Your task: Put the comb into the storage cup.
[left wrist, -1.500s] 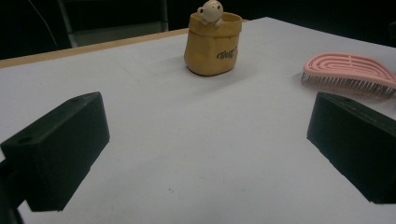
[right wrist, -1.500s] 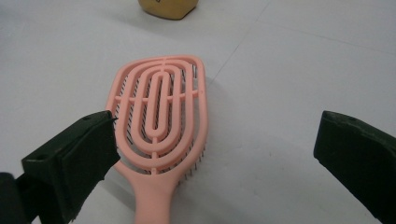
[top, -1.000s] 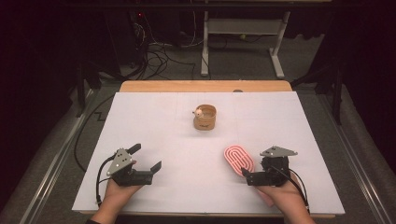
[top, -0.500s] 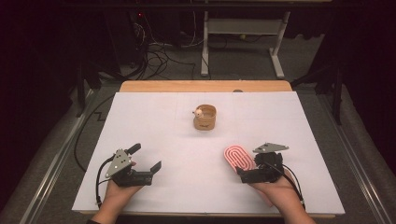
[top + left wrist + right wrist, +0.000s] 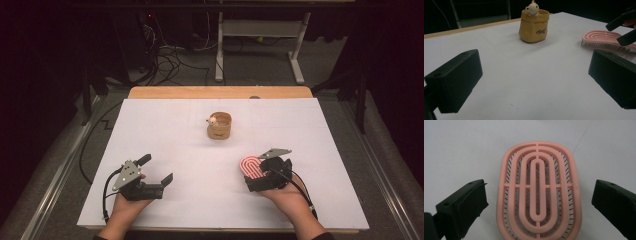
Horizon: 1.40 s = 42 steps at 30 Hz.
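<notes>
A pink brush (image 5: 251,168) is lying bristles down on the white table (image 5: 200,200), in the lower right part of the high view. The right gripper (image 5: 260,176) is sitting right over it. In the right gripper view, the brush (image 5: 538,190) is filling the middle of the frame, and the two black jaws are standing wide apart, one on each side of it. They are not touching the brush. So the brush is not being held yet.

The left gripper (image 5: 155,175) is resting in the lower left of the high view, far from the brush. Its jaws are also standing wide and are holding nothing.

A little yellow pot (image 5: 219,125) with a tiny bear on its rim is standing upright in the upper middle of the high view. In the left gripper view it (image 5: 533,25) is showing at the top middle of the frame.

It looks like the work is only starting. The right gripper is lined up for a grab, but the squeezing and lifting are not done. Where the brush is meant to go cannot be told.
</notes>
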Each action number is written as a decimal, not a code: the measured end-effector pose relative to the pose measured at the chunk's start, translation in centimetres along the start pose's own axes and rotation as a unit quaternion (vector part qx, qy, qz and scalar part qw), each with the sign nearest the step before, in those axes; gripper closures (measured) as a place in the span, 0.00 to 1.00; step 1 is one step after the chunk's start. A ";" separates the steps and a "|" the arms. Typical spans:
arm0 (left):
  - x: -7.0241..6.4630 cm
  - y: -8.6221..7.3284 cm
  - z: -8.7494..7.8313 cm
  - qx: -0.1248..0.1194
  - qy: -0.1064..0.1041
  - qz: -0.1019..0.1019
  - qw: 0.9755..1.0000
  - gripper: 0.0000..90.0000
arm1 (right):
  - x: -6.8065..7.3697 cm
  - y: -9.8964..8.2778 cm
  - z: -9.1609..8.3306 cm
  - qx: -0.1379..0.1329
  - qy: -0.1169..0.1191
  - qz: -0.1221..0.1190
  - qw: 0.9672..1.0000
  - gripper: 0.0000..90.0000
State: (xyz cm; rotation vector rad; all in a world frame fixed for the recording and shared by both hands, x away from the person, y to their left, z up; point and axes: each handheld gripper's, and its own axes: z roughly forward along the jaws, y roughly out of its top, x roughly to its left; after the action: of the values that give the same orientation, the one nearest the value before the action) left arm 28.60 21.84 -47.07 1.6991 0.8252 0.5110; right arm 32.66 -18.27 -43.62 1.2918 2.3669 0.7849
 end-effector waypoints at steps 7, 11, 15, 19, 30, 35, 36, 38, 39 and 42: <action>0.0 0.0 -0.2 -0.004 -0.001 -0.004 1.000 0.00 | 0.0 0.2 0.2 0.014 -0.001 -0.004 1.000 0.01; 0.1 0.0 -0.2 -0.005 0.003 -0.003 1.000 0.00 | 0.1 0.2 0.1 0.018 -0.004 -0.007 1.000 0.03; 0.2 0.0 -0.2 -0.005 0.003 -0.002 1.000 0.00 | 0.1 0.0 0.3 0.028 -0.007 -0.012 1.000 0.06; 0.1 0.0 -0.1 -0.006 0.003 -0.001 1.000 0.00 | 0.1 -0.2 0.5 0.033 -0.007 -0.014 0.999 0.07; 0.1 0.1 -0.2 -0.007 0.003 0.000 1.000 0.00 | 0.3 -0.5 1.0 0.040 -0.004 -0.022 0.999 0.15; 0.1 0.0 -0.2 -0.007 0.004 -0.003 1.000 0.00 | 0.4 -0.4 1.1 0.039 -0.008 -0.026 0.999 0.17; 0.1 0.0 -0.2 -0.007 0.004 -0.003 1.000 0.00 | 0.4 -0.4 1.1 0.038 -0.010 -0.025 0.999 0.18; 0.1 0.0 -0.2 -0.007 0.003 -0.002 1.000 0.00 | 0.3 -0.6 1.1 0.036 -0.011 -0.022 0.999 0.18; 0.1 0.0 -0.2 -0.007 0.003 -0.001 1.000 0.00 | 0.2 -0.7 1.1 0.036 -0.011 -0.019 0.999 0.18; 0.2 0.0 -0.2 -0.007 0.003 -0.001 1.000 0.00 | 0.1 -0.8 1.1 0.033 -0.010 -0.019 0.999 0.20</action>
State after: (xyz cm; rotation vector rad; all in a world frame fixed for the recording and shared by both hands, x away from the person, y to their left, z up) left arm 28.59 22.13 -46.99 1.6849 0.8271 0.5199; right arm 32.65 -18.14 -44.95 1.2693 2.4125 0.6857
